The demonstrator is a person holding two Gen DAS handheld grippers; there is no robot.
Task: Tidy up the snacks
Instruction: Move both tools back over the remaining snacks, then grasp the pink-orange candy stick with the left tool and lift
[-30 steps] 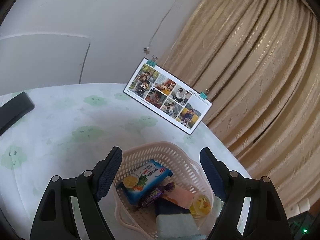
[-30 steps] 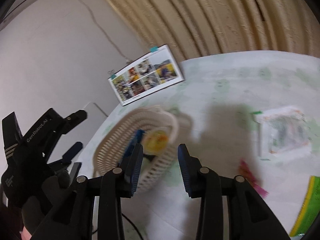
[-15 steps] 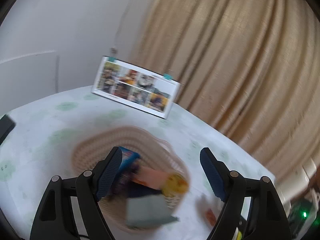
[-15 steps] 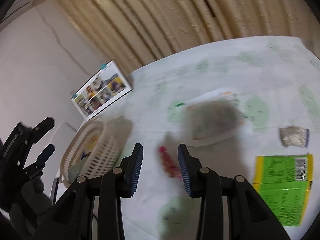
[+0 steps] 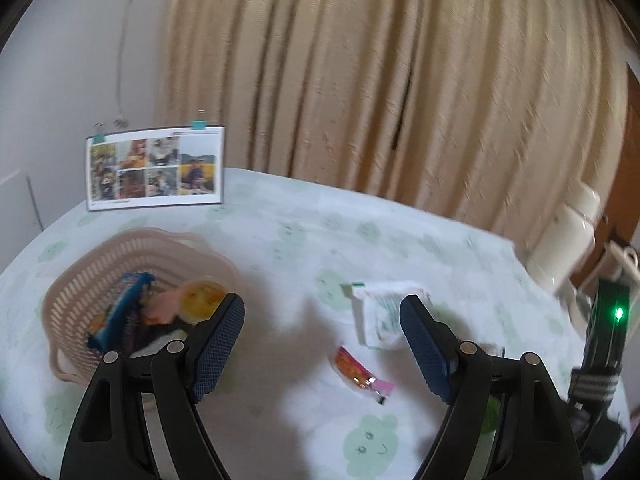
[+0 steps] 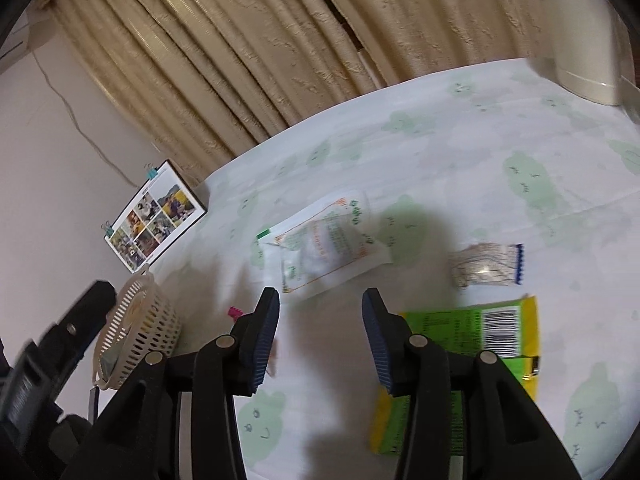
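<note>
Pink slotted plastic formed the basket (image 5: 120,264), which sat at about nine o'clock on the table (image 5: 280,248) and already held several snacks, among them a blue packet (image 5: 120,312) and a round yellow jelly cup (image 5: 202,298). Four more lay loose on the cloth, so the sorting looked partway done and the step in hand was judged to be choosing the next piece. Both tools hung above the table with nothing in them: the left gripper (image 5: 322,344) had its jaws spread wide, and the right gripper (image 6: 320,340) was parted too. A white crinkly sachet (image 6: 324,244) lay at twelve o'clock from the right gripper, a glossy green and yellow bag (image 6: 460,328) at three o'clock, and a small clear wrapper (image 6: 484,266) with a blue toothed edge at two o'clock. A slim orange and pink candy stick (image 5: 360,372) lay between the left fingers. Flat foil gives little to pinch, so the next move likely called for a low approach at an edge. The tablecloth was smooth, printed with pale green clouds
</note>
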